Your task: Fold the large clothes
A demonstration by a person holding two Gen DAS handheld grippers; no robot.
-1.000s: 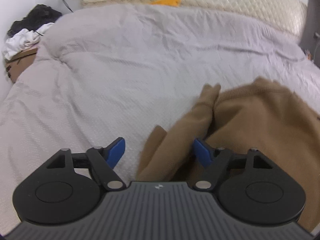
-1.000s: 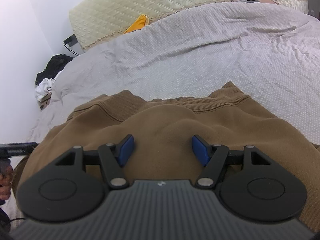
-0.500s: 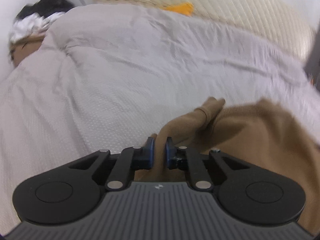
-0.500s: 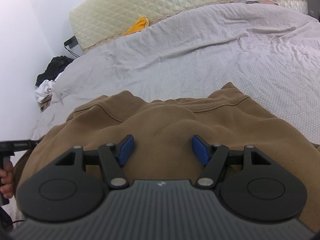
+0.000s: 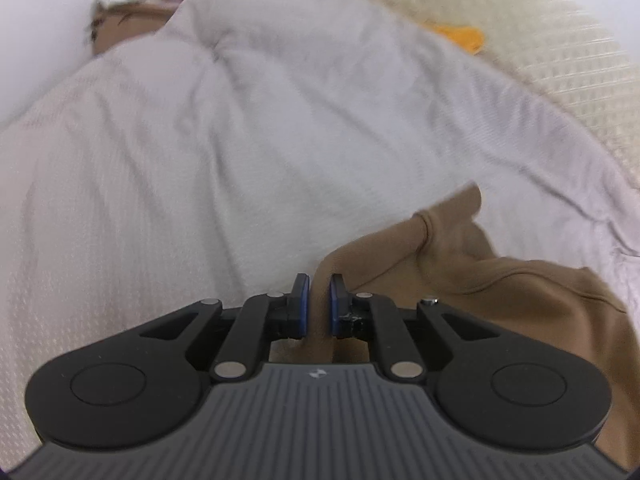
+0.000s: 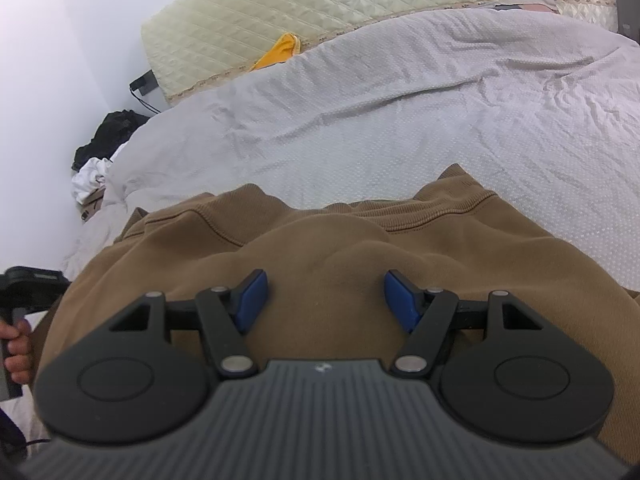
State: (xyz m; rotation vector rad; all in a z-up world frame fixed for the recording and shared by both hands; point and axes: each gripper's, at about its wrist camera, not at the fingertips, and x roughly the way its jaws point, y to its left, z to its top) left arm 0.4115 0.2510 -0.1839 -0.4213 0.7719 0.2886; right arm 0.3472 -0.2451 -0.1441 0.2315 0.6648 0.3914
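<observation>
A brown sweatshirt (image 6: 328, 240) lies bunched on the grey bedspread (image 6: 400, 112). Its sleeve (image 5: 404, 248) stretches toward the bed's middle in the left wrist view, cuff end farthest away. My left gripper (image 5: 319, 300) is shut on the sleeve, with brown cloth pinched between the blue pads (image 5: 303, 300). My right gripper (image 6: 325, 294) hovers over the sweatshirt's body with its jaws open and nothing clamped between them. The left gripper's handle (image 6: 24, 284), held by a hand (image 6: 18, 354), shows at the left edge of the right wrist view.
A cream quilted headboard (image 6: 320, 12) runs along the far side, with an orange item (image 6: 280, 52) tucked against it. A heap of black and white clothes (image 6: 104, 148) sits on a brown box by the wall. Bare bedspread (image 5: 200, 160) spreads left of the sleeve.
My left gripper closed on the sleeve, then rolled and shifted, so the bed now sits tilted in its view. The right gripper stayed still and open.
</observation>
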